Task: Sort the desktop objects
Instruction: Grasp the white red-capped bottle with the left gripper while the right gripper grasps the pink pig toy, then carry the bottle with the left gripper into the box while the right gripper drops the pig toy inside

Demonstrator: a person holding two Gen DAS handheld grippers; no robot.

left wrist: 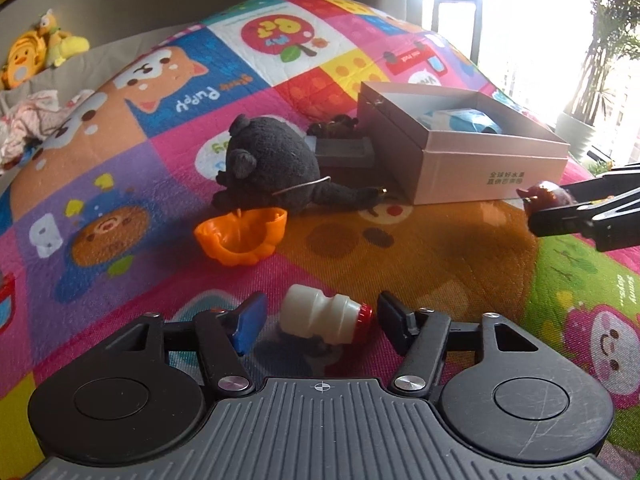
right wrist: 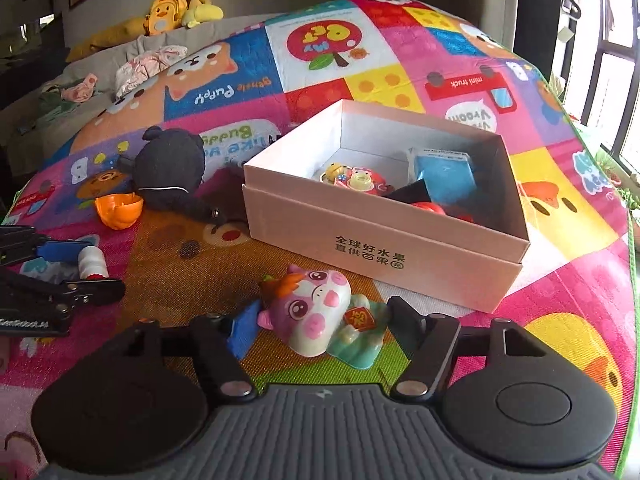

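Left wrist view: my left gripper (left wrist: 318, 320) sits low over the play mat (left wrist: 420, 256), fingers spread around one white bottle (left wrist: 326, 316) lying at bottom centre, neither pad touching it. I count one orange cup (left wrist: 242, 236), one black plush (left wrist: 272, 168) and one open box (left wrist: 460, 140) further up the frame. Right wrist view: my right gripper (right wrist: 320, 326) is level, fingers pinching one pig figurine (right wrist: 324, 318) at lower centre, with the box (right wrist: 384, 248) just above it.
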